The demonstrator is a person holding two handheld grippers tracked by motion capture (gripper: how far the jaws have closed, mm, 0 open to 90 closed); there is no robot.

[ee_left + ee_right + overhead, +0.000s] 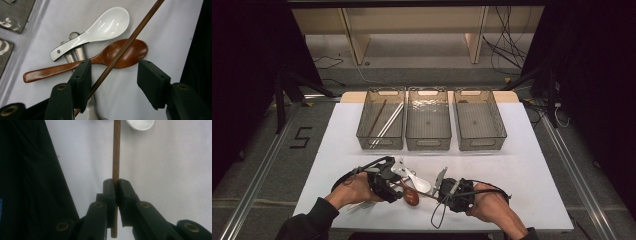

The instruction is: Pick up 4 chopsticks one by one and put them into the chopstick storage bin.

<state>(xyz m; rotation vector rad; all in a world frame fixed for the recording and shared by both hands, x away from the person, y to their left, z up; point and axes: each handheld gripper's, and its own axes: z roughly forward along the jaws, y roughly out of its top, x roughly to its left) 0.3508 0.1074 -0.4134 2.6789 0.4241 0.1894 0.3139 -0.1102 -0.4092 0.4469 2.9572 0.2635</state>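
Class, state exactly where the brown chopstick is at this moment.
The brown chopstick is clamped in the right gripper; in the left gripper view it runs between the left gripper and over the wooden spoon.

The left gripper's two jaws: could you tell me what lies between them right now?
A brown wooden chopstick runs between them in the left gripper view, against one pad, crossing over the wooden spoon.

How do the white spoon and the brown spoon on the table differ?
The white spoon is glossy, short and deep-bowled; the brown spoon is wooden, longer and slimmer-handled. The white spoon lies uncovered, while a thin brown stick crosses over the brown spoon's bowl. Both lie bowl-up, side by side on the white table.
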